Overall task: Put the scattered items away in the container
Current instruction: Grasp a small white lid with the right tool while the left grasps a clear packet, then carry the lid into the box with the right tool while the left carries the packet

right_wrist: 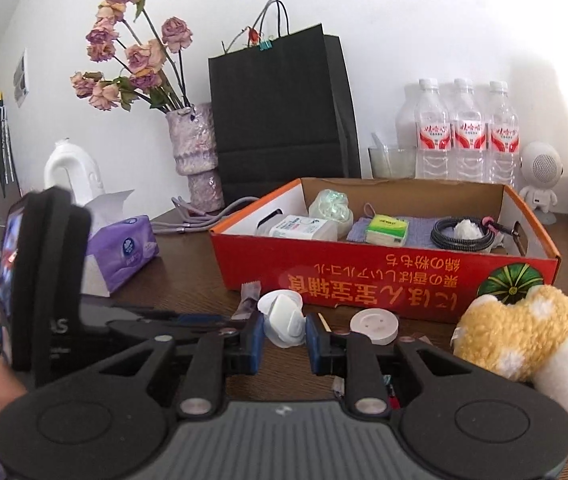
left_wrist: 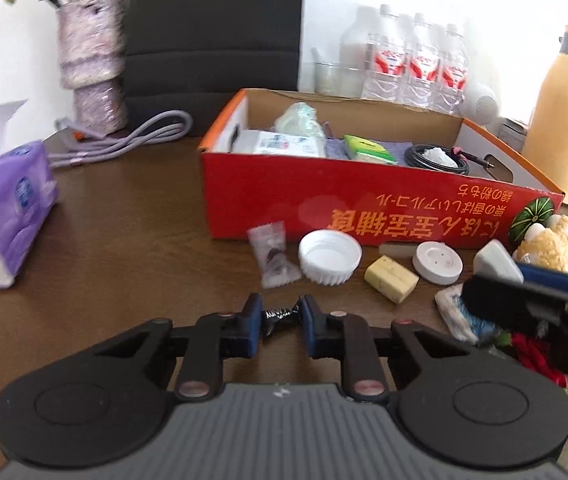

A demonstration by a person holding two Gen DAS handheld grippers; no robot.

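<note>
Left fingers (left_wrist: 257, 320) clamped on black candy wrapper (left_wrist: 279, 317); right fingers (right_wrist: 255, 334) apart, empty. Next: lift over red box (left_wrist: 364, 208), release inside.

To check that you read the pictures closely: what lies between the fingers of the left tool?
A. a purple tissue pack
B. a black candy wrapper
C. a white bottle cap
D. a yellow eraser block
B: in the left wrist view the black candy wrapper sits pinched between the fingers of the left tool, while the white bottle cap lies apart on the table.
</note>
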